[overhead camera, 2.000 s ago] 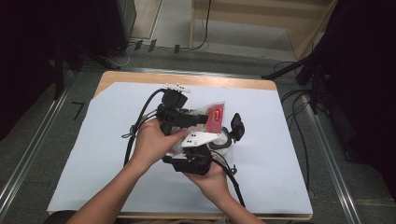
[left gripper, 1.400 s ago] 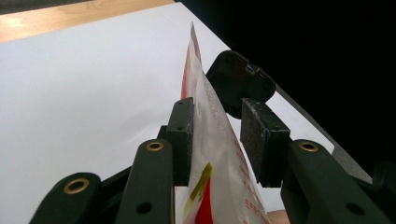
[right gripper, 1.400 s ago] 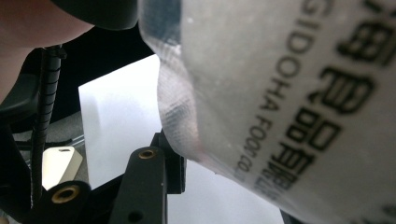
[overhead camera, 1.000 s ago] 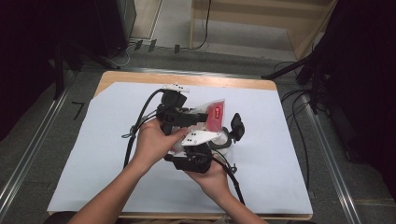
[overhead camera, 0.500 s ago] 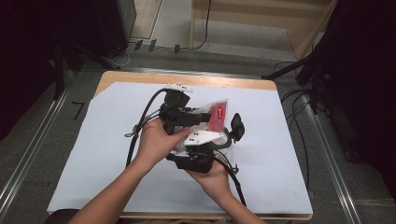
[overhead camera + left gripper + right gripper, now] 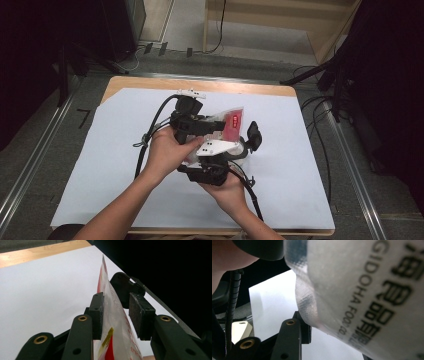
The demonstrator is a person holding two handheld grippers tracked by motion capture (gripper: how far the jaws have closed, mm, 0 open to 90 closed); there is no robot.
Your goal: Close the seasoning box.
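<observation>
Left gripper view: our left gripper [image 6: 116, 315] straddles the upright packet [image 6: 113, 322], likely steadying it; right gripper's [image 6: 210, 172] grip unclear.

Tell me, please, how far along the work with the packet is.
Done: the packet is up off the white sheet. In hand: it stands between the left gripper's jaws, against one pad, the right gripper close by; a firm clamp is unclear. Left: probably opening it or setting it down.
</observation>
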